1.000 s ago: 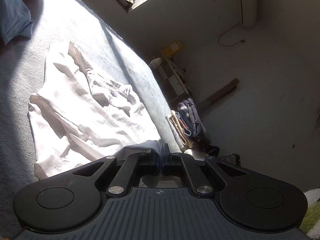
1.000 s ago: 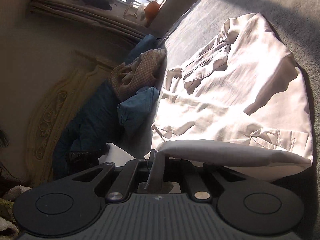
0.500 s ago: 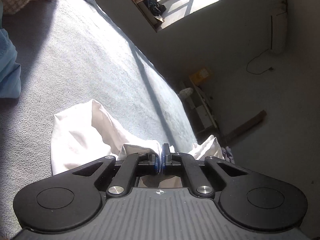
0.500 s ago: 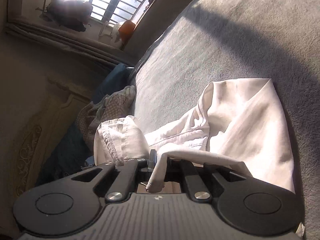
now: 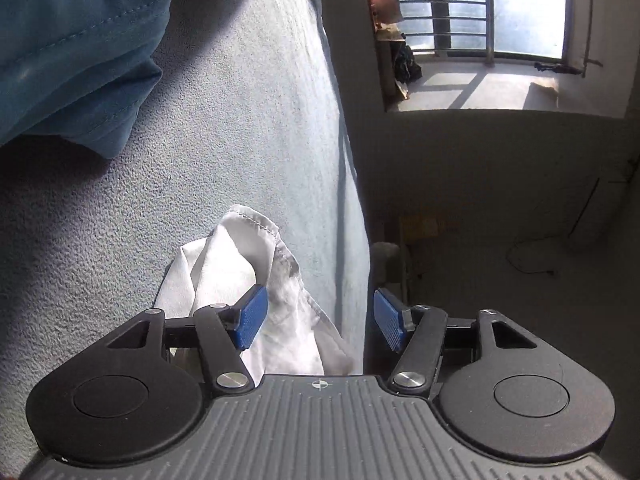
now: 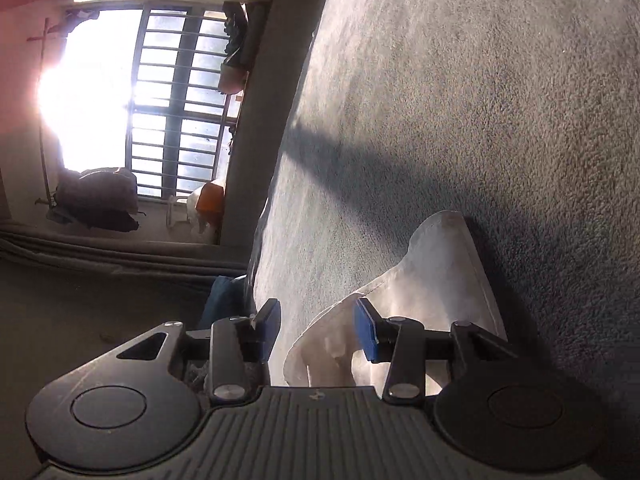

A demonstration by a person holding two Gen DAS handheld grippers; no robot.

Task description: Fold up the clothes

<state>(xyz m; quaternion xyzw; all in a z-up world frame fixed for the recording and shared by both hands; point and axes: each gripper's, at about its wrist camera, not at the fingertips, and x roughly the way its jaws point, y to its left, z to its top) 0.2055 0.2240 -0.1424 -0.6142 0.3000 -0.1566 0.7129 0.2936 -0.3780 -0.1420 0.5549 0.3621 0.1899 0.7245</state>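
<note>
one white garment (image 5: 256,280), two opening grippers (image 5: 320,316)

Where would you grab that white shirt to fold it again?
Probably the stitched hem corner of the white shirt, coming low over the grey blanket from the near side: that edge lifts off the surface, so a pad could slide under it.
</note>
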